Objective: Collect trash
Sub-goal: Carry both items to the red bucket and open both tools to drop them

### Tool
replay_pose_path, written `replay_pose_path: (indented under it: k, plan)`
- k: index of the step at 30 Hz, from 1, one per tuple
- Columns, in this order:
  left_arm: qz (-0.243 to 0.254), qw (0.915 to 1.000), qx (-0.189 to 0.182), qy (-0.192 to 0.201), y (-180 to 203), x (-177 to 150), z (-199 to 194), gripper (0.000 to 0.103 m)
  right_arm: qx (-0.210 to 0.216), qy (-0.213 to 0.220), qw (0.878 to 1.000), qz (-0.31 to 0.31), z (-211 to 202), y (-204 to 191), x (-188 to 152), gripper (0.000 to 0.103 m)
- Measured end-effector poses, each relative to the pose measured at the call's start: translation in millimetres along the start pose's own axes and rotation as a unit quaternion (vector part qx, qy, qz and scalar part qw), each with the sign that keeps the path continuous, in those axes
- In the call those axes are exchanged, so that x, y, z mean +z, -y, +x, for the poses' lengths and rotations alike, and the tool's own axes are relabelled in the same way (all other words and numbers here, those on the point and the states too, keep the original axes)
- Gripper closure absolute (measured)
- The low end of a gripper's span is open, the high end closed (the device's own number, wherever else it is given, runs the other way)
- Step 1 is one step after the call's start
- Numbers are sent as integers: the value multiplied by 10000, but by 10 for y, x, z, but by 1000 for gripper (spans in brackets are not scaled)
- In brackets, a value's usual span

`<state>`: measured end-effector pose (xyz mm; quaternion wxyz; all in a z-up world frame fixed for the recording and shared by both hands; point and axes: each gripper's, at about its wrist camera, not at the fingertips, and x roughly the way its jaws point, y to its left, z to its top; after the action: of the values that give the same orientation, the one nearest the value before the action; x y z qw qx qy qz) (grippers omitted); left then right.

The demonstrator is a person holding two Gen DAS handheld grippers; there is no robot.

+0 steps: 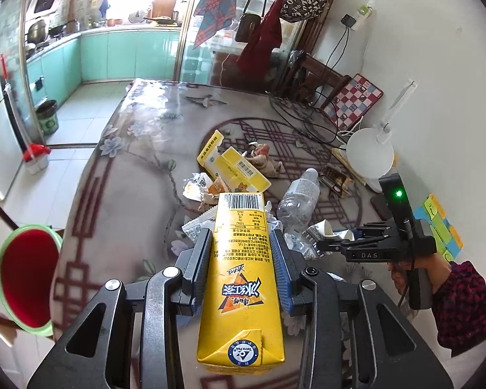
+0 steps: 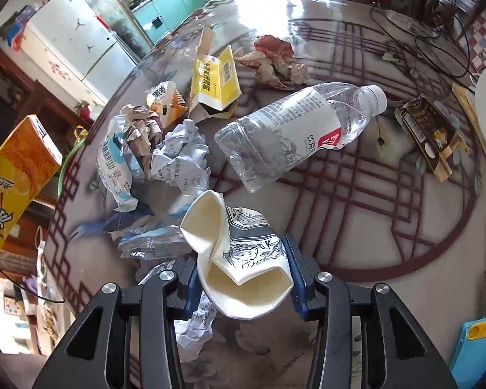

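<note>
The left gripper (image 1: 241,253) is clamped on a tall yellow drink carton (image 1: 241,278), its blue-padded fingers pressed against both long sides. The carton stands up between them, held above the table (image 1: 136,149). A round blue "Tetra Pak" mark shows on its near end, large Chinese characters run along its face, and a barcode sits at the far end.

The right gripper (image 2: 243,269) is closed on a crushed paper cup (image 2: 239,259), cream inside, printed outside with dark line drawings. The cup is folded flat between the pads.

More trash lies on the patterned tablecloth. A clear plastic water bottle (image 2: 298,129) lies on its side, white cap on, with a white label carrying Chinese text and a red corner. Beside it sit a torn yellow box (image 2: 215,81) with a barcode, crumpled white paper (image 2: 181,159), a blue-and-white wrapper (image 2: 115,162) with a barcode, and brown crumpled paper (image 2: 275,64). A dark brown wrapper (image 2: 427,133) lies apart, to the right.

A red bin with a green rim (image 1: 27,278) stands on the floor left of the table.
</note>
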<state>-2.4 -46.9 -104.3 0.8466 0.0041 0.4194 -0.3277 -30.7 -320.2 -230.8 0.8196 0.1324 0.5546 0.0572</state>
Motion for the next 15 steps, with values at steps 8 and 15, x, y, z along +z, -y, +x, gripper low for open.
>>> replay_pose_path:
  k: [8, 15]
  plan:
    - [-69, 10000, 49, 24, -124, 24, -18, 68, -41, 799, 9964, 283, -591, -104, 119, 62]
    - [-82, 10000, -36, 34, -476, 63, -76, 68, -185, 1542, 9879, 34, -1029, -738, 455, 62]
